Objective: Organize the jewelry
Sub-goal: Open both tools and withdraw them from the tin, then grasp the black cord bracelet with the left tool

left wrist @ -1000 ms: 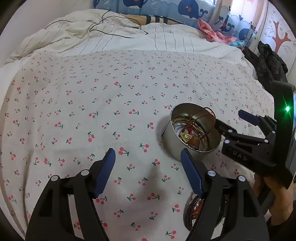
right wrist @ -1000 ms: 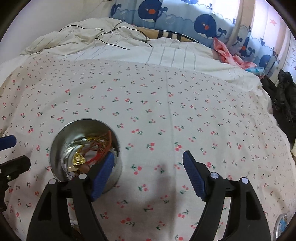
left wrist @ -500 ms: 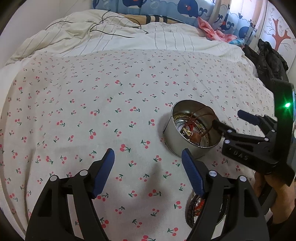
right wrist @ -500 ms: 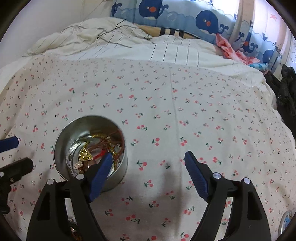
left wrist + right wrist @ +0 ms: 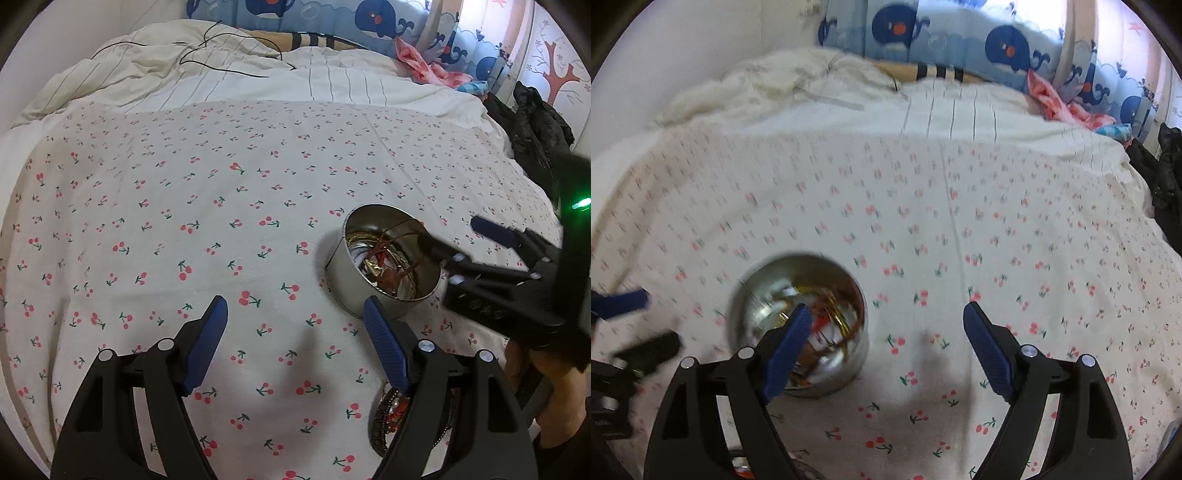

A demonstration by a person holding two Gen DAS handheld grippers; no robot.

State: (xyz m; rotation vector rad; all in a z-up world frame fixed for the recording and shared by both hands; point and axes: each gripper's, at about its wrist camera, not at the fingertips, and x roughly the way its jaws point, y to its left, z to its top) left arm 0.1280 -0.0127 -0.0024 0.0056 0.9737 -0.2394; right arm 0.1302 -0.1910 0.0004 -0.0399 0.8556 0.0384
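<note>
A round silver tin [image 5: 347, 275] stands on the cherry-print sheet, holding gold and red-brown jewelry [image 5: 382, 264]. It shows blurred in the right wrist view [image 5: 753, 314]. My left gripper [image 5: 295, 332] is open and empty, just left of and in front of the tin. My right gripper [image 5: 886, 343] is open and empty; it shows in the left wrist view [image 5: 458, 236] at the tin's right rim. A dark beaded bracelet [image 5: 384, 421] lies on the sheet behind my left gripper's right finger, partly hidden.
The cherry-print sheet [image 5: 221, 206] covers the bed. A rumpled striped duvet [image 5: 229, 70] with a black cable lies at the back. Whale-print pillows [image 5: 369, 18] line the headboard. Dark clothing [image 5: 535, 129] sits at the bed's right edge.
Both grippers have pulled back and up from the tin, so it sits farther away. The right wrist view is now motion-blurred. Both stay open.
</note>
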